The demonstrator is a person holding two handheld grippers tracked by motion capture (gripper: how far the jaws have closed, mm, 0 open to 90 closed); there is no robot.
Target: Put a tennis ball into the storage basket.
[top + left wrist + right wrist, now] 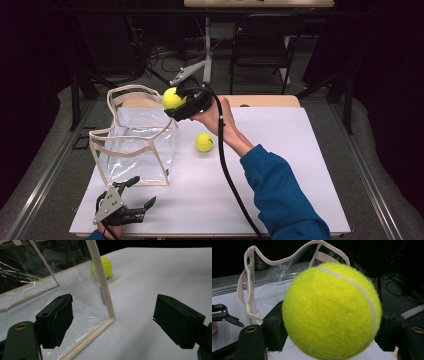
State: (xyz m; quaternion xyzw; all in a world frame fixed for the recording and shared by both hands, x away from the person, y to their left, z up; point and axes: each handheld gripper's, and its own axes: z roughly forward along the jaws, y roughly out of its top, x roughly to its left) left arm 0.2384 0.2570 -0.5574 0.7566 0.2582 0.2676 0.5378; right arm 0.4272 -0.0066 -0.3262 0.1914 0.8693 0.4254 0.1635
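Note:
A clear plastic bag with beige trim stands open on the white table. My right gripper is shut on a yellow tennis ball, held in the air at the bag's far right rim. That ball sits between the black jaws in the right gripper view, with the bag's mouth behind it. A second tennis ball lies on the table right of the bag. My left gripper rests open near the front edge, and its view shows the bag's corner between the jaws and the loose ball beyond.
The table's front edge lies just below my left gripper. A black cable trails from the right gripper across the table. Beyond the table stand a dark chair and a table leg on grey floor.

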